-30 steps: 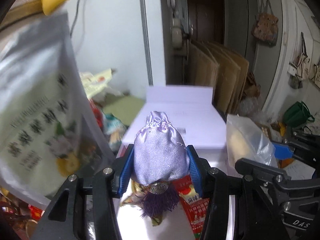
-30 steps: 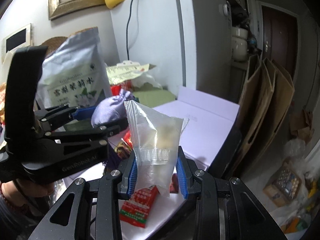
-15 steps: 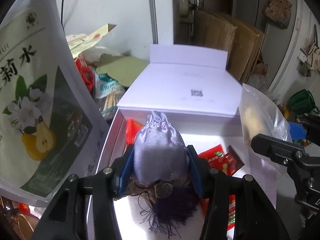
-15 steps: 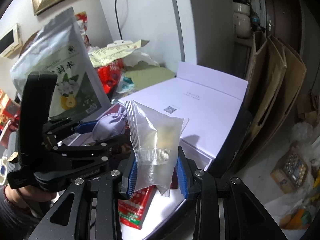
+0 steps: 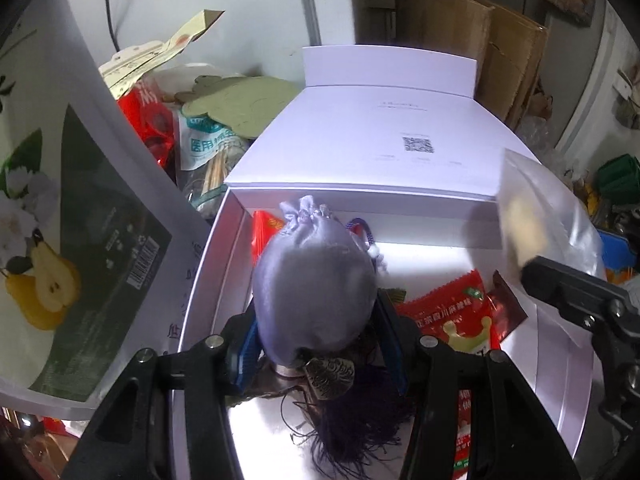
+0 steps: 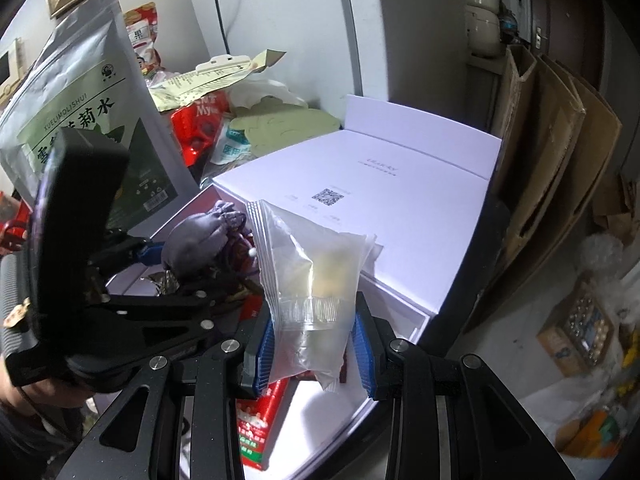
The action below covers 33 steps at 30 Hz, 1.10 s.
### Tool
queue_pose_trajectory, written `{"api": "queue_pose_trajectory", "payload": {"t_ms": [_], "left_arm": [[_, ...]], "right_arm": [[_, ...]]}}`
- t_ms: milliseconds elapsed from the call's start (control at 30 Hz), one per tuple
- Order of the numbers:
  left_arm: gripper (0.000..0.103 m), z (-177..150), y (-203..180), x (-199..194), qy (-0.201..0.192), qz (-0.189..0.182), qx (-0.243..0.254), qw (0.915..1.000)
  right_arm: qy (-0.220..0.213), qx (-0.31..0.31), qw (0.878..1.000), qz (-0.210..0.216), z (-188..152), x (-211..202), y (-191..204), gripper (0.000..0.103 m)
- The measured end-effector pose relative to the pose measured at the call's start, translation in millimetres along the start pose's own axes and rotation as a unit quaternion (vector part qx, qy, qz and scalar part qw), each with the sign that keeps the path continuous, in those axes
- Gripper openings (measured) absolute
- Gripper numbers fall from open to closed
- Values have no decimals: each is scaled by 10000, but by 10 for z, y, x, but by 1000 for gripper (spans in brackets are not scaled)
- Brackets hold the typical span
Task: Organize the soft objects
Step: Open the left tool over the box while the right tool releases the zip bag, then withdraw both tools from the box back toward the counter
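Here the white gift box [image 5: 208,264] stands open among clutter, its lid [image 5: 384,140] lying back toward flattened cardboard [image 6: 560,152]. Over it the left gripper [image 5: 316,324], jaws just widening, holds a lilac satin pouch [image 5: 316,280]. The right gripper [image 6: 312,344] pinches a clear plastic bag [image 6: 316,280]. Red snack packets [image 5: 452,312] lie inside.

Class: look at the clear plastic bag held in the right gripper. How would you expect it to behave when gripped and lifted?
The clear bag probably flops: its top leans sideways above the right gripper. It looks light, since only a small pale lump fills it. The glossy film may be slippery, so it could slide between the pads.
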<state>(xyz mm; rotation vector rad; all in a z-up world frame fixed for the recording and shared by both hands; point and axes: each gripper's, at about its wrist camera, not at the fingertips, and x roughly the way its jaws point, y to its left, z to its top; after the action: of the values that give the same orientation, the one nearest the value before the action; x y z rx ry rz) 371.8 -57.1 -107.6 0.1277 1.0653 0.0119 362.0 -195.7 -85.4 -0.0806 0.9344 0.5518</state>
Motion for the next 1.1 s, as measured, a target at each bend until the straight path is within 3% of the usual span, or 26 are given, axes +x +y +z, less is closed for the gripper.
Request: {"api": "queue_pose_trajectory", "payload": {"t_ms": [200,333,467,800,1100], "left_arm": [[75,5,14,35,152,-81,-110,9998],[76,-20,49,-100,-45,-65,-223,9997],[76,-28,72,-259,-201,-30,-259,9995],[76,-68,49,-736,-630,141,-276,9975],[76,-161,68,-1468,-1215,285,-352,9916]], "right_arm": [[4,-8,10000,-48,4,-1,8,35],[41,9,10000,-73,10,3,11,38],[126,144,9998,-107,11,9,-21,57],[52,122,9997,-194,8,-176,51,58],[-413,126,9987,-257,64,-744,190,58]]}}
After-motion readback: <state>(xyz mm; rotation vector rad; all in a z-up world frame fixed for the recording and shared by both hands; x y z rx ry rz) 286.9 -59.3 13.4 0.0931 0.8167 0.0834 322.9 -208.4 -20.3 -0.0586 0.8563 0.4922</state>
